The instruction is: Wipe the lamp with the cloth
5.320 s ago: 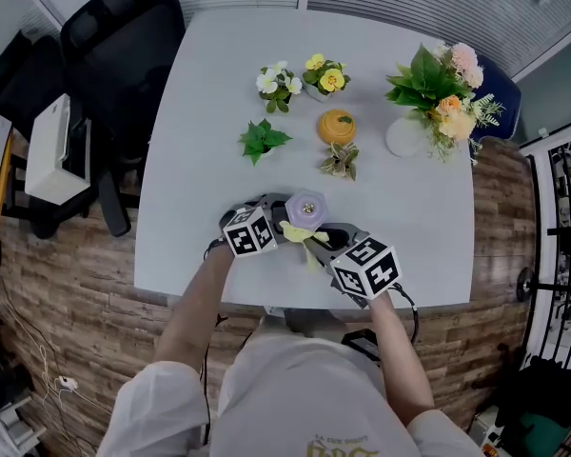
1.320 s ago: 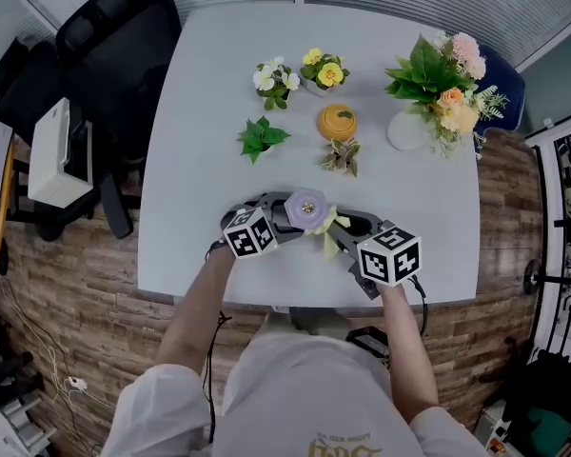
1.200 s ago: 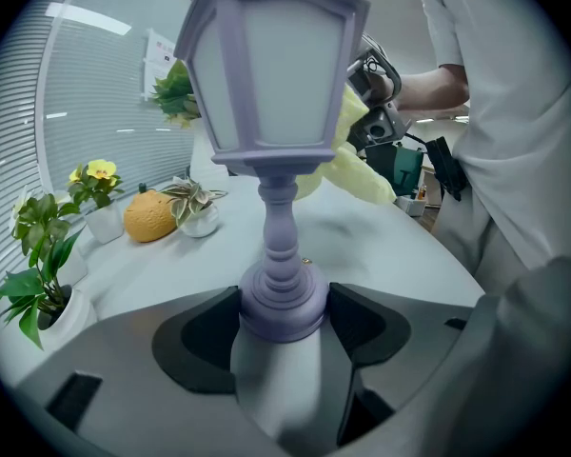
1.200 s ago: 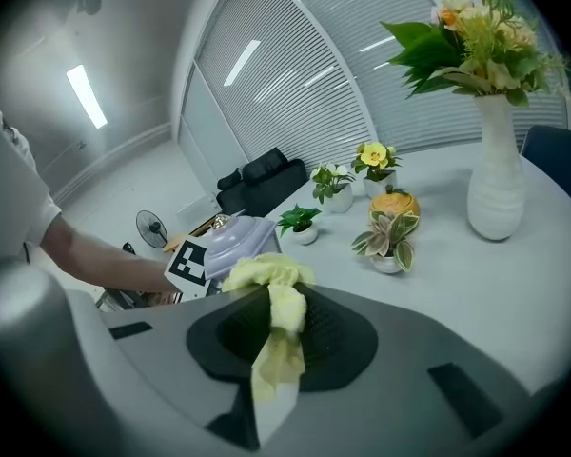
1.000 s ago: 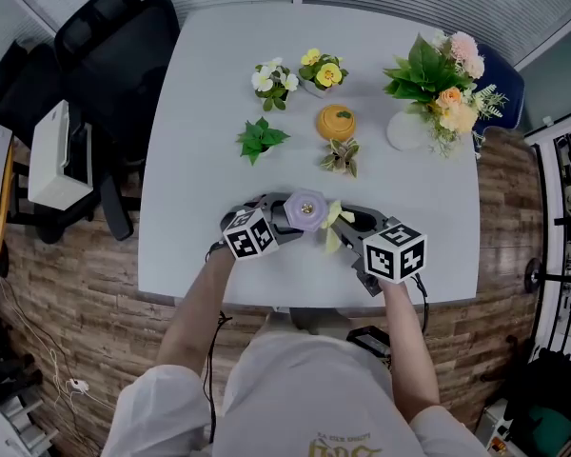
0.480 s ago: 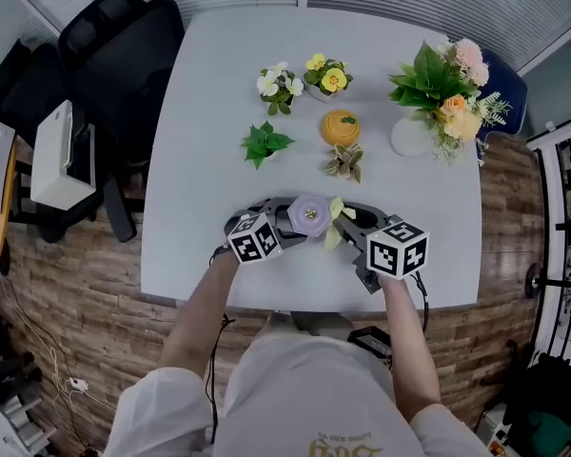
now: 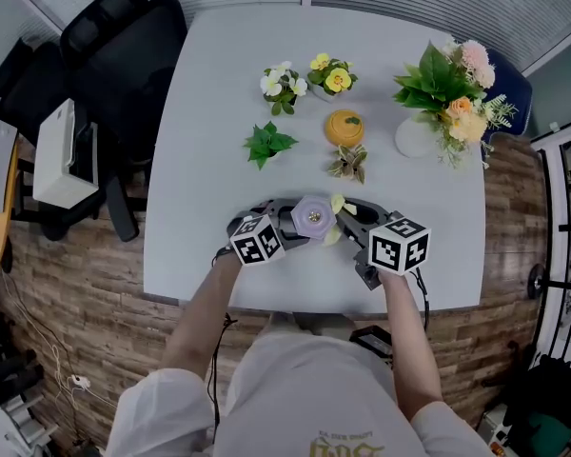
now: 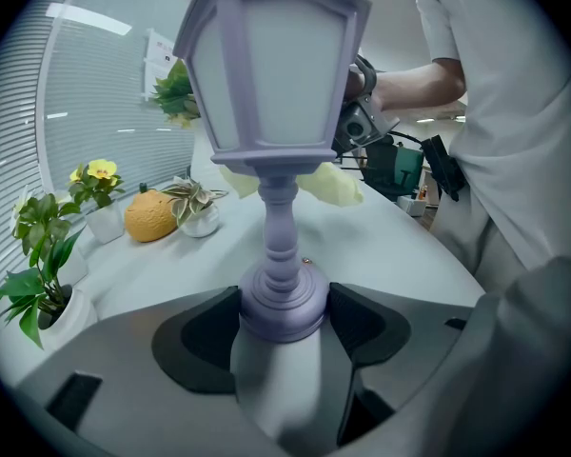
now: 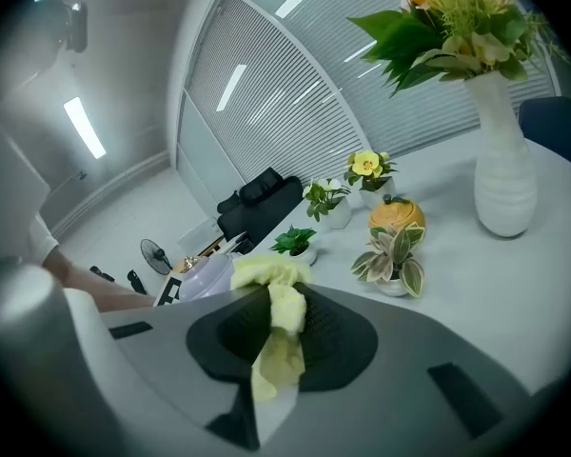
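Working round the lamp (image 7: pixel 312 218), the right gripper (image 7: pixel 348 221) has carried the cloth (image 7: pixel 336 205) from the shade's lower right, where it lay about a second ago, up to the shade's upper right. A few seconds before that, the cloth was at the shade's near side, toward the bottom of the frame. The left gripper (image 8: pixel 284 314) and the lamp have kept their place low in the centre of the head view, near the front edge of the table (image 7: pixel 209 112).

I read this as a wipe well under way, going round the shade one side after another. The far and left sides probably remain to be done.

The left gripper's jaws press on the lamp's round foot from both sides and hold it upright on the table. The right gripper's jaws are pinched on the yellow cloth. A wad of it sticks out past the tips and a tail hangs back between them.

The lamp is a small lilac lantern with pale panels set in a lilac frame, a slim turned stem and a round foot. From above, a small yellowish knob shows at the centre of its top. In the left gripper view the cloth sits at the shade's lower rim, right of the stem, and appears to touch it.
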Demonstrator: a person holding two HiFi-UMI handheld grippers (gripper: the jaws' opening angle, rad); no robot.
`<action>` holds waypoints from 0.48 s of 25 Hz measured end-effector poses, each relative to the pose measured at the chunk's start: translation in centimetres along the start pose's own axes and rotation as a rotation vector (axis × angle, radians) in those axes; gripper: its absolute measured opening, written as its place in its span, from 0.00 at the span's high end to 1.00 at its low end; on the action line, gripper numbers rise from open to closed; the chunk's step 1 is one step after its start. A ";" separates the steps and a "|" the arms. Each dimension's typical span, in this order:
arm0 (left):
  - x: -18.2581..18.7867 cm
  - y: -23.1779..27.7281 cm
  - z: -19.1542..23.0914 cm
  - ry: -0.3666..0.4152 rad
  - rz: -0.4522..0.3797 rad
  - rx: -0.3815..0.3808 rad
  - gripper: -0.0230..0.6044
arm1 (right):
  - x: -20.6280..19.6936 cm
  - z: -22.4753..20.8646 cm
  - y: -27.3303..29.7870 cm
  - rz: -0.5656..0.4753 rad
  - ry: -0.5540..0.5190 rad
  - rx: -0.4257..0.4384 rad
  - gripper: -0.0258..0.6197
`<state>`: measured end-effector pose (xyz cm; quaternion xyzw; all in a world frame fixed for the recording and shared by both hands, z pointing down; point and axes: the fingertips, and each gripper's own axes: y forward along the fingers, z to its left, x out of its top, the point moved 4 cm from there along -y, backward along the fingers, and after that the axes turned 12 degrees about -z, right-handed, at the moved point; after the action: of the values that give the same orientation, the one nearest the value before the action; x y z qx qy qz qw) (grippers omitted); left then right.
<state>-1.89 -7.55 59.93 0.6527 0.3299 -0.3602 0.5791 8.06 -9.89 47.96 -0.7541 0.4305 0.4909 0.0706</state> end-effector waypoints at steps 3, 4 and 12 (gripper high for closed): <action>0.0 0.0 0.0 -0.001 0.000 0.000 0.49 | 0.0 -0.1 0.2 -0.002 0.009 0.007 0.85; 0.0 0.0 0.0 -0.001 0.000 -0.001 0.49 | 0.0 -0.1 0.2 -0.002 0.011 0.009 0.85; 0.1 0.0 0.0 0.000 0.001 -0.001 0.49 | -0.1 -0.3 0.6 0.000 0.028 0.017 0.85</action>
<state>-1.88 -7.51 59.85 0.6527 0.3296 -0.3599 0.5795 7.81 -10.36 48.39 -0.7604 0.4354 0.4765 0.0709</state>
